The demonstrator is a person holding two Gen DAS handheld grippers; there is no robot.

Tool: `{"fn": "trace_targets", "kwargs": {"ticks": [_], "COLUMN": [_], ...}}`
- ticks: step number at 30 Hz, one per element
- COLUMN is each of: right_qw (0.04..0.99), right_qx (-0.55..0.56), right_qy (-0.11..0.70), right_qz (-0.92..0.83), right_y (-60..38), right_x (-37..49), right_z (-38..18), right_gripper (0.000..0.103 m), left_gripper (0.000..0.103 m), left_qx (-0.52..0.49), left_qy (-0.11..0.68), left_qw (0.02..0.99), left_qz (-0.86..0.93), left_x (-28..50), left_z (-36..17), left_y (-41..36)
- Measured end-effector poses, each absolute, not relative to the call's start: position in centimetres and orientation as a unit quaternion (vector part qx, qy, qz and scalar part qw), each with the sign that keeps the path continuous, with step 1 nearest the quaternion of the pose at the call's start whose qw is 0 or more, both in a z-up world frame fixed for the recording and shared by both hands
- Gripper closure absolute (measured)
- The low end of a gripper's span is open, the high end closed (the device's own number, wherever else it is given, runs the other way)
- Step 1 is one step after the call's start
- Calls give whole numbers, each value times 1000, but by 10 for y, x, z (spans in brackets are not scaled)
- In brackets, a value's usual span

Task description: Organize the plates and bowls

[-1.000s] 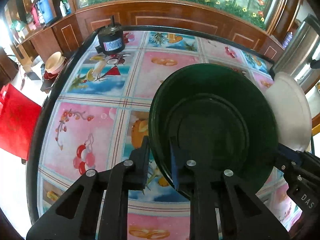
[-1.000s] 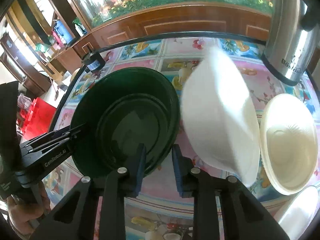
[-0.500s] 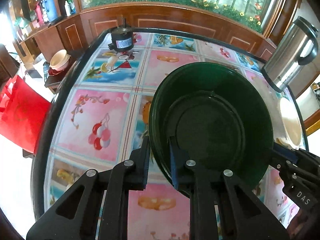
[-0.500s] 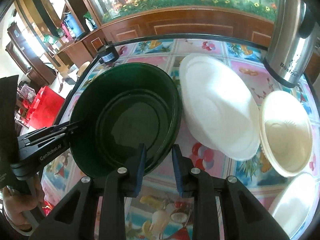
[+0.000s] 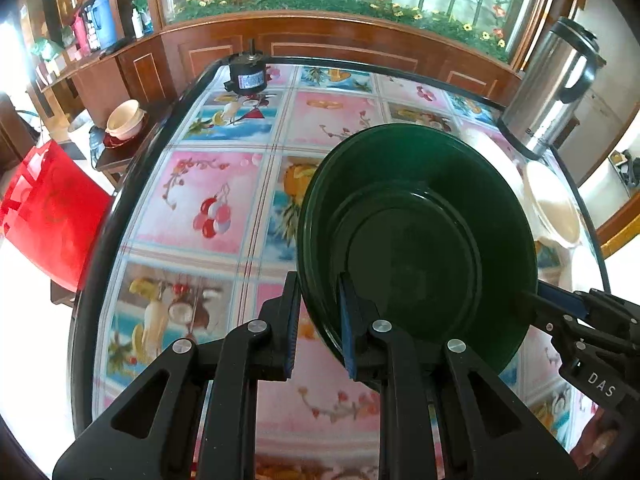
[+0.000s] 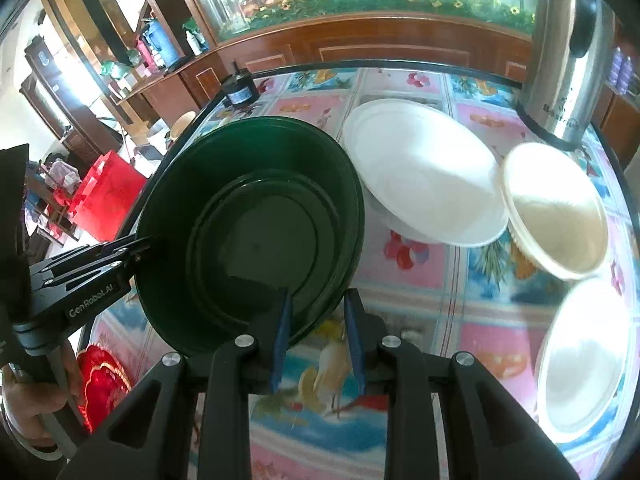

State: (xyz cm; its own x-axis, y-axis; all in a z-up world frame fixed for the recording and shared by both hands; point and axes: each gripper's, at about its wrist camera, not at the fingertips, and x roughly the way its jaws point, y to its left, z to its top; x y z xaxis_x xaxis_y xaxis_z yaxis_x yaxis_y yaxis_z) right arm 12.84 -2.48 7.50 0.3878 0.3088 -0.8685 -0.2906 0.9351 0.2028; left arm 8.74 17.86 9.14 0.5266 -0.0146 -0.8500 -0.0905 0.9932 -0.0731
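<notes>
A dark green bowl (image 5: pixel 420 240) hangs tilted above the patterned table (image 5: pixel 200 192), held from both sides. My left gripper (image 5: pixel 318 320) is shut on its near rim, one finger inside and one outside. My right gripper (image 6: pixel 316 332) is shut on the rim at the opposite side; the left wrist view shows that gripper (image 5: pixel 536 300) at the bowl's right edge. In the right wrist view the green bowl (image 6: pixel 256 224) has the left gripper (image 6: pixel 140 248) at its left rim. A white plate (image 6: pixel 424 176) and a cream bowl (image 6: pixel 556 208) lie on the table to the right.
Another white bowl (image 6: pixel 588 356) sits at the table's right front. A steel kettle (image 6: pixel 568 52) stands at the back right and a small black motor (image 5: pixel 244 76) at the back left corner. A red bag (image 5: pixel 48 216) stands off the table's left edge, beside a hand (image 6: pixel 32 400).
Both grippers have drawn back and slightly up with the green bowl, so more of the table shows. The white plate, tilted a second ago, now lies flatter on the table.
</notes>
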Motion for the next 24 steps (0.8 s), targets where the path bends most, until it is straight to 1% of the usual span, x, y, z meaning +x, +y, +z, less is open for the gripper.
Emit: {"fn": "trace_targets", "kwargs": {"ticks": [13,24], "right_qw": [835,841], "right_qx": [4,-12], "right_qy": [516,503], "right_qz": [191,198], "right_y": [-31,-29], "right_x": [76,40], "right_z": [79,95], "right_gripper": [76,75], "left_gripper": [85,85], "left_qx": [-51,-53], "left_qy": [475,466], "left_qw": [879,883], "left_qz": [6,2], "left_x": [28,-15], "left_z": [102,107], "left_y": [170,168]}}
